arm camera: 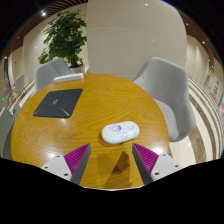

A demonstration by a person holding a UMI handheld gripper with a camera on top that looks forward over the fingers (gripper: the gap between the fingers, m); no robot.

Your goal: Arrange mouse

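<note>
White and smooth, the mouse sits on the table just beyond our wide-open, empty hand-held gripper; an off-centre pinch could squirt it away.

- The hand-held gripper showed two fingers.
- Each finger had a pale grey, angular outer body.
- Each inner face carried a magenta pad, triangular in outline.
- No hand or sleeve was visible.

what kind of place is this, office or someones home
Probably an office lounge or meeting corner: a round wooden table with pale moulded chairs, a closed laptop, a white mouse ahead of the open gripper, and a potted plant.
</note>
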